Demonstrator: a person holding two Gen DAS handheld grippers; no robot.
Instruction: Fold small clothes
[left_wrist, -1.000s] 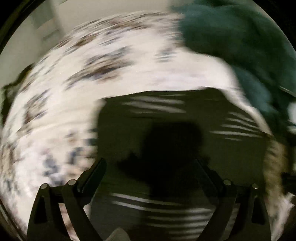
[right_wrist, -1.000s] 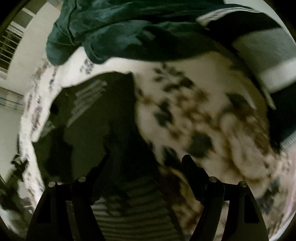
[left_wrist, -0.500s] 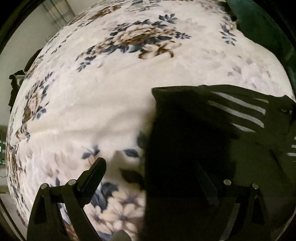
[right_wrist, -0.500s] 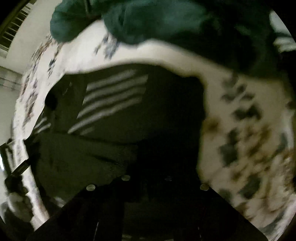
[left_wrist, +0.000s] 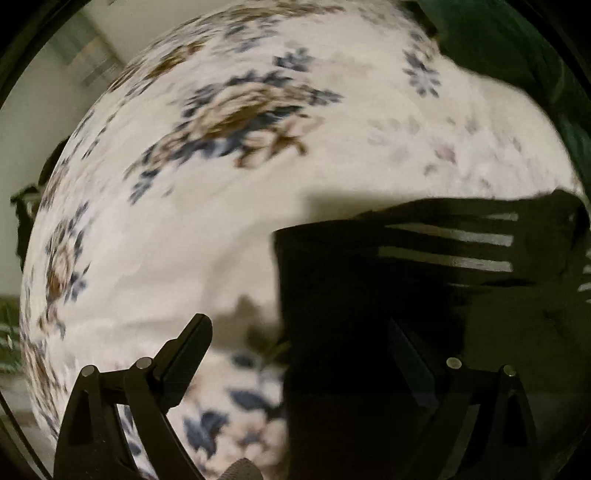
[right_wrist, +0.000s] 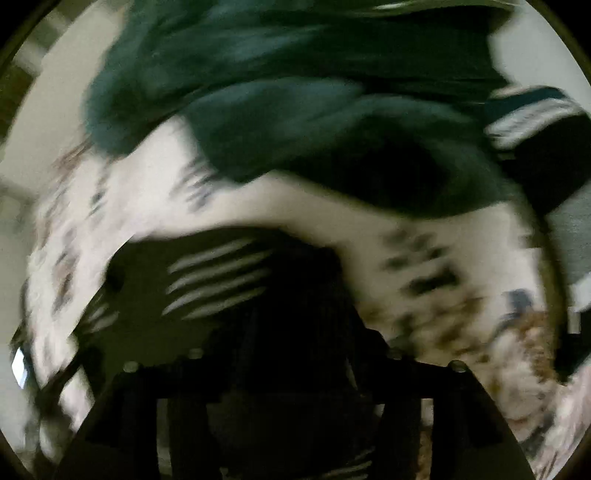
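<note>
Blanket (left_wrist: 229, 236), cream with blue and brown flowers, fills the left of the left wrist view. The dark garment with pale stripes (left_wrist: 424, 295) lies flat on its right part, its long side running near to far and its stripes running left to right. The left gripper (left_wrist: 299, 343) is spread wide, one finger over blanket, the other over the garment, gripping nothing. In the blurred right view, the right gripper (right_wrist: 295, 354) looks drawn together over the garment; whether it grips it, I cannot tell. A green cloth heap (right_wrist: 314, 110) lies beyond.

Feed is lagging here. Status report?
Left tool open over dark striped garment's edge. Right tool too blurred to call. Green clothes pile beyond, not in the way.
</note>
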